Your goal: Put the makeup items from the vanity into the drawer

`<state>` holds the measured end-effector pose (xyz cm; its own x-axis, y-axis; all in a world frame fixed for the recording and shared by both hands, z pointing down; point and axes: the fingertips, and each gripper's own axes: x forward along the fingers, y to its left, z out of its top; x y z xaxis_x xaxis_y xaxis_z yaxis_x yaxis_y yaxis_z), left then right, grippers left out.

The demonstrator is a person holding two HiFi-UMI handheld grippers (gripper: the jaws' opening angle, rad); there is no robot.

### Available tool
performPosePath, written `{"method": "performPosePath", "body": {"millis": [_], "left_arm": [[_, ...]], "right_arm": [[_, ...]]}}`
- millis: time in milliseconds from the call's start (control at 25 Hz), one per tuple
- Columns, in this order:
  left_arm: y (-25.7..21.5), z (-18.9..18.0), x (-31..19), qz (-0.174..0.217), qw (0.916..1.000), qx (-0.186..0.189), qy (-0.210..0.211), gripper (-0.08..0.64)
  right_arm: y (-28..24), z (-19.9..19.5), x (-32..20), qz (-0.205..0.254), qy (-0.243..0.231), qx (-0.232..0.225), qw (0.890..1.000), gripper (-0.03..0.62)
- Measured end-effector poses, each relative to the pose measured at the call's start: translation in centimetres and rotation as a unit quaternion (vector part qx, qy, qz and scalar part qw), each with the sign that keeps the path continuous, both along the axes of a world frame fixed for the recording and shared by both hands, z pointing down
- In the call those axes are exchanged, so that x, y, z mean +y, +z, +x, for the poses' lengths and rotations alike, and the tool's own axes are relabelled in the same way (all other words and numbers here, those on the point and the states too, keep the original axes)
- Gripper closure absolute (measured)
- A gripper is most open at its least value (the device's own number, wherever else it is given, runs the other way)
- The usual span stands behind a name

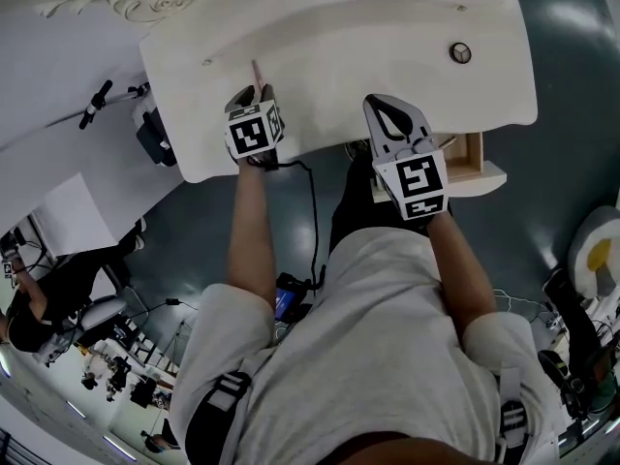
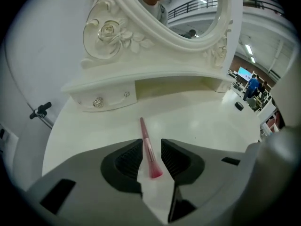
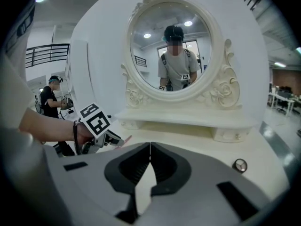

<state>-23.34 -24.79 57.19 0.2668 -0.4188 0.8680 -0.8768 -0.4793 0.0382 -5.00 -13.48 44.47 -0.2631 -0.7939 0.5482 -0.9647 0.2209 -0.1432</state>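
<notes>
**Left gripper view:** left claw point(image 2: 151, 149) spread wide, gripping nothing. The pink makeup brush point(image 2: 146, 142) lies flat on the bench point(image 2: 202, 121) between the jaws. Its bristle end faces the camera and its handle runs past the tips toward the mirror point(image 2: 188, 18). It sits nearer one pad and looks unpressed. Risk: an off-centre close could roll or pivot the slim handle out, or the tips could scrape the bench.

**Right gripper view:** right claw point(image 3: 149, 157) closed, empty. A small round case point(image 3: 240, 165) lies off to its right.

**Head view:** the drawer point(image 1: 472, 156) stands pulled out beside the right claw, well apart from the brush. A loose hold could drop it on the carry.

Glossy grey floor point(image 1: 567, 61), white wall point(image 2: 37, 55)
</notes>
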Motion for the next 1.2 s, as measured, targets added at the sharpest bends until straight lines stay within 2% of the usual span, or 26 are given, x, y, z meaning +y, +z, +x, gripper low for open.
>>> {"method": "performPosePath", "body": {"millis": [280,480,560,640,800,960,1200], "left_arm": [[2.3,-0.2,0.7,-0.045,0.9987,0.017,-0.02,0.44],[2.4,-0.3,0.6,-0.039,0.9988,0.019,-0.024,0.445],[2.3,-0.2,0.8,-0.038,0.9992,0.011,-0.011,0.512],[2.4,-0.1,1.1,-0.038,0.9992,0.009,-0.005,0.512],[1.2,0.2,1.6,-0.016,0.9998,-0.004,0.009,0.514],[0.0,2.0,2.5,0.016,0.9989,-0.014,0.042,0.514],[-1.7,5.2,4.9,0.041,0.9963,-0.001,0.076,0.514]], "right_arm": [[0.2,0.3,0.1,-0.003,0.005,0.004,1.0,0.577],[0.4,0.6,0.7,-0.006,0.008,0.007,1.0,0.577],[0.4,0.7,1.0,-0.005,0.008,0.007,1.0,0.577],[0.4,0.6,1.4,-0.004,0.006,0.008,1.0,0.577],[-0.2,0.4,2.4,-0.001,-0.007,0.01,1.0,0.577],[0.0,1.1,2.9,0.0,-0.008,0.01,1.0,0.577],[-0.1,2.4,4.1,0.003,-0.002,0.009,1.0,0.577]]}}
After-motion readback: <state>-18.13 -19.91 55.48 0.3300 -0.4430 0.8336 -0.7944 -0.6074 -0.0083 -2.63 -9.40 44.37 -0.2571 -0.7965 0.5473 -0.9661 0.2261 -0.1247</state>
